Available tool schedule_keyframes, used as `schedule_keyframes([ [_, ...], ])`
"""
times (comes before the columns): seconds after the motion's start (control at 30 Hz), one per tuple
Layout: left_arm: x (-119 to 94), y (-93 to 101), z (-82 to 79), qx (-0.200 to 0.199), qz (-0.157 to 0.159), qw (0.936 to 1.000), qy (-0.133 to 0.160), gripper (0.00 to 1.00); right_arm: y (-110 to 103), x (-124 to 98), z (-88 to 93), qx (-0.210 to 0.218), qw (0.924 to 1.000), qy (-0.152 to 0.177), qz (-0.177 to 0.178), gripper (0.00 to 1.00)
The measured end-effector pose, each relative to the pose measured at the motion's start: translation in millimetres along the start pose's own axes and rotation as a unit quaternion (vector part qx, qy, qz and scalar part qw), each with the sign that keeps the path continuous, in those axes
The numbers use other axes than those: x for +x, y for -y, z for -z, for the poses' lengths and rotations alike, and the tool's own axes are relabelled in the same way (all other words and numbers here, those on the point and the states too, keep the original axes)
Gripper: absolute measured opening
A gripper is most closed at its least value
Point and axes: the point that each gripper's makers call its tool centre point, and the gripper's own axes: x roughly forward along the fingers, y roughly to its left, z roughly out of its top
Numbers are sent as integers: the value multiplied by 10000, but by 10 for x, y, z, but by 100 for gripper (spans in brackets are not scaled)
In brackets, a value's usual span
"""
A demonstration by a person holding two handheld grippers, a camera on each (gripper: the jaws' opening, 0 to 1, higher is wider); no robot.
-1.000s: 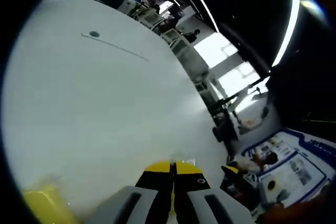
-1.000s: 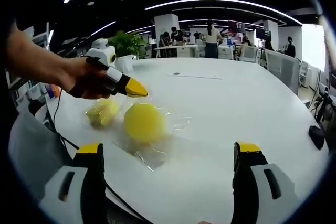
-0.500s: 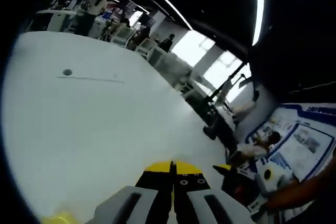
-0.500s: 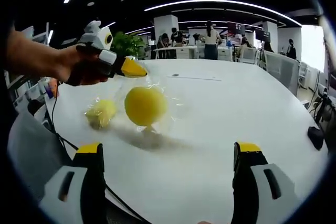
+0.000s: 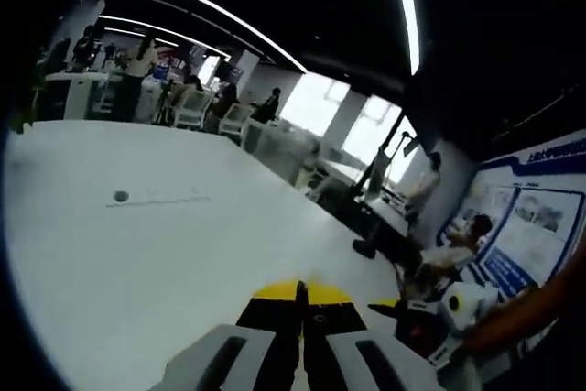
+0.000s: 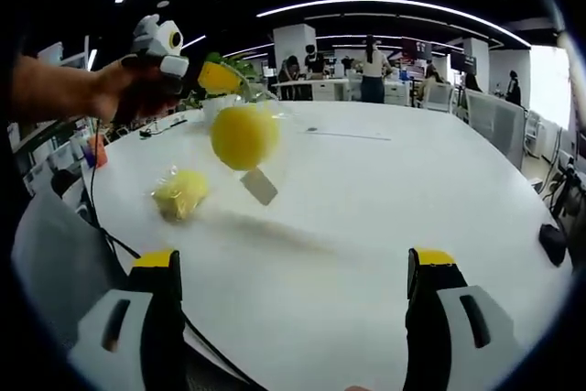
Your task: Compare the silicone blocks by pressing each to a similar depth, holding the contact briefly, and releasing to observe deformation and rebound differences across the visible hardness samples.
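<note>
White round table (image 6: 385, 217) in open office, left gripper (image 6: 220, 77) pinching bagged yellow ball (image 6: 244, 135) aloft, right gripper (image 6: 293, 267) jaws apart

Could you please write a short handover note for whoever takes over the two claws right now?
Left claw: shut on the clear wrapping of the yellow ball, which hangs in the air above the white table. In its own view the jaws are pressed together.
Right claw: open and empty, low over the near table edge.
Second yellow sample: also wrapped, lying on the table to the left of the lifted one.
Done: one sample picked up by its wrapping.
Left: no press is under way now; probably set the ball down, then press, hold and release each sample to similar depth and compare rebound.
</note>
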Motion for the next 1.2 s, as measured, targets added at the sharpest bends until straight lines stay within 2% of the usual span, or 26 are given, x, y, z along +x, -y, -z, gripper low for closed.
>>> schedule_keyframes([
  [0.2,-105,50,-187,149,-76,9995,280,0,-17,3,12,-13,10000,-28,-35,96],
  [0.6,-329,167,-523,324,-34,9981,528,0,-44,14,2,-35,9999,-1,-107,96],
  [0.67,-373,208,-588,300,35,9976,630,0,-45,9,-3,-44,9999,12,-105,96],
  [0.73,-419,230,-658,113,95,9969,771,0,-31,1,-11,-61,9999,38,-74,96],
  [0.9,-468,291,-718,182,104,9963,835,0,-40,5,-24,-84,9999,60,-90,96],
  [1.2,-523,336,-720,234,118,9958,882,0,-61,-3,-30,-198,9997,56,-115,96],
])
